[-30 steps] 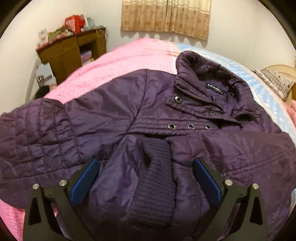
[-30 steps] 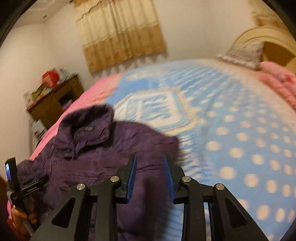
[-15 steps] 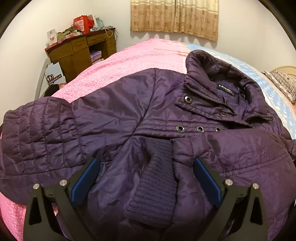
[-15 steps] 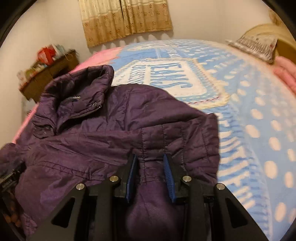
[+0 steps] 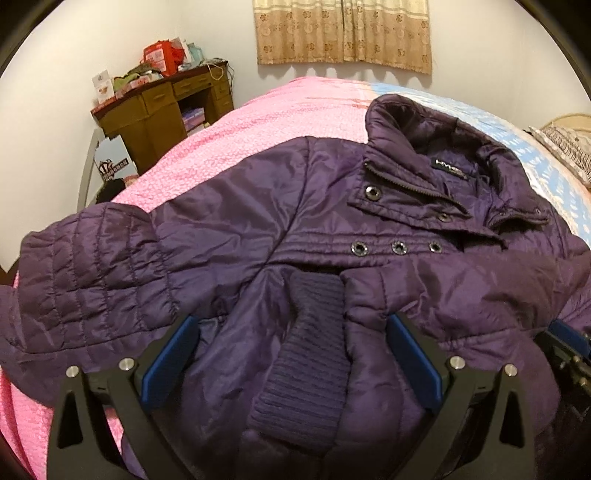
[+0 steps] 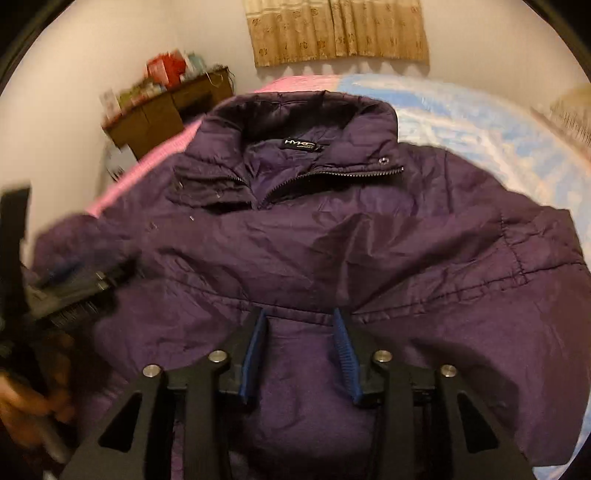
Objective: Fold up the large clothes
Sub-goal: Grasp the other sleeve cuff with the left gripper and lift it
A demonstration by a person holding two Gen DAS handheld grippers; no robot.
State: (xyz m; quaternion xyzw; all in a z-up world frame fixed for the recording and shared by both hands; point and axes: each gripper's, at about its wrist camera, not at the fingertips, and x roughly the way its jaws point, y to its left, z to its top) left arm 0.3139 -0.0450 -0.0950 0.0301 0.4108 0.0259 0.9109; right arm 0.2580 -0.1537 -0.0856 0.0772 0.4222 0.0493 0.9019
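Fingers (image 5: 173,354) apart over purple jacket (image 5: 280,221)

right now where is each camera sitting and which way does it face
Left wrist: rides the left gripper, low over the jacket, looking along wide-open fingers past the knit cuff toward the curtain; the right gripper shows at its right edge.
Right wrist: rides the right gripper, above the jacket's front, facing the collar and curtain; a fold lies between its partly open fingers, and the left gripper shows blurred at left.
Shared: jacket, curtain, desk, bed.
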